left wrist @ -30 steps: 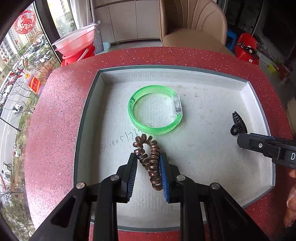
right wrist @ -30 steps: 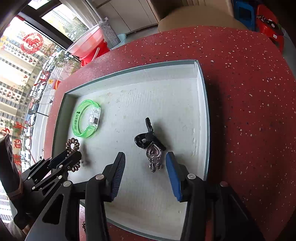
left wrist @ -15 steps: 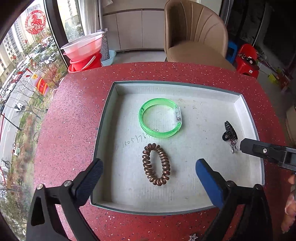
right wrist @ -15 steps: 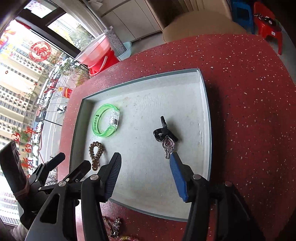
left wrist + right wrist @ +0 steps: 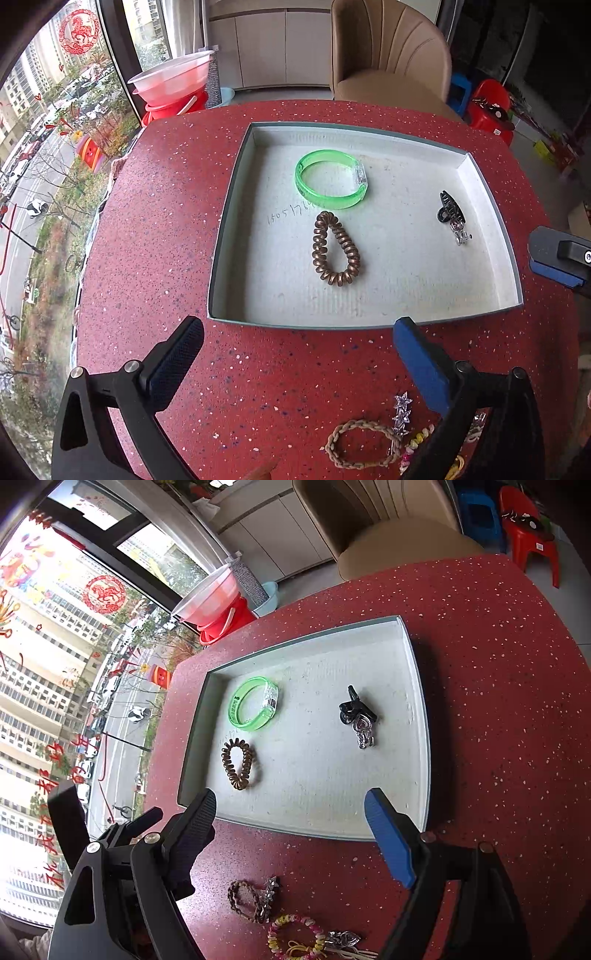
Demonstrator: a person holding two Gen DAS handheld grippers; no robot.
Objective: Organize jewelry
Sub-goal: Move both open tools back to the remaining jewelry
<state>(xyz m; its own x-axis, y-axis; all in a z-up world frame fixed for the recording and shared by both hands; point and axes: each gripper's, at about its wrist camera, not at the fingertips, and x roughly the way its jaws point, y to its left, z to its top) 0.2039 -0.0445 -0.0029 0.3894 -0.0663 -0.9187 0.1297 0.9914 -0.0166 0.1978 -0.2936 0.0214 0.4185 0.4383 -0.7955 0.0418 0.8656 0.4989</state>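
Copper coil [image 5: 335, 249] now lies loose mid-tray [image 5: 491, 192], at six o'clock of the green bangle [image 5: 330, 180]; the left gripper [image 5: 295, 350] has released it, backed off and gapes empty. The right gripper's [image 5: 291, 823] jaws have just been opening, leaving the clip and pendant [image 5: 357, 716] at three o'clock; both hands look free for the loose pieces [image 5: 295, 923] outside.

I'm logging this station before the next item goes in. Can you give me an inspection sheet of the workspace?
Surface: speckled red table.
Job's things: grey shallow tray holds green plastic bangle, bronze spiral hair tie, black clip with silver charm.
Clutter: braided bracelet, star pin, bead bracelet on the table.
Grippers: left tool open, empty; right tool open, empty, jaws just widened.
Cables: nothing seen.
Surroundings: beige chair, red bucket.
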